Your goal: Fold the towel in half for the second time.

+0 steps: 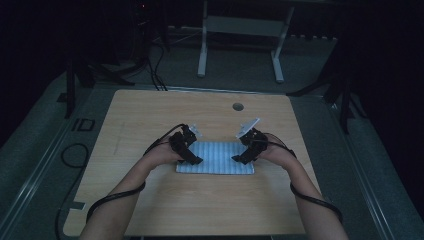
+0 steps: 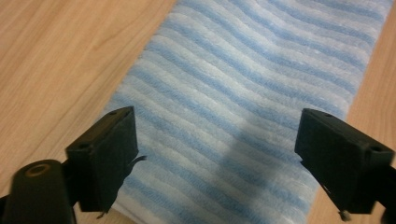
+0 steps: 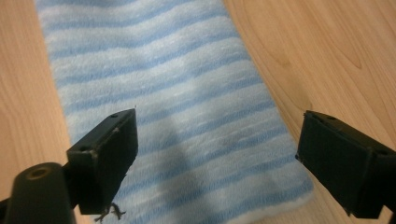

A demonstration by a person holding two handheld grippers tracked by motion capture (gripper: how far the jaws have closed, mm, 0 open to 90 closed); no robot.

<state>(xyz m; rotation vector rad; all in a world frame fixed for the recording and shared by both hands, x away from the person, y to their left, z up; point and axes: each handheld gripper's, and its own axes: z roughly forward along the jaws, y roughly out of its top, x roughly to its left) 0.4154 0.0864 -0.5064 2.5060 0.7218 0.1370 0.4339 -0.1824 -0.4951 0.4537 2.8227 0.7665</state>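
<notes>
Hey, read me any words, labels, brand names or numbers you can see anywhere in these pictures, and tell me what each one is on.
"ID": pale marking on the dark floor left of the wooden table; dim, so the reading is unsure.
Striped cloth: no label or print.
Left gripper and right gripper: no lettering to read.

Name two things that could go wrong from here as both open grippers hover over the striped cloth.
1. The left gripper and right gripper sit over opposite ends of the folded striped cloth; uneven pinches could skew the fold.
2. The cloth lies flat on the wooden table, so a gripper might pinch only the top layer, or scrape the wood.
</notes>
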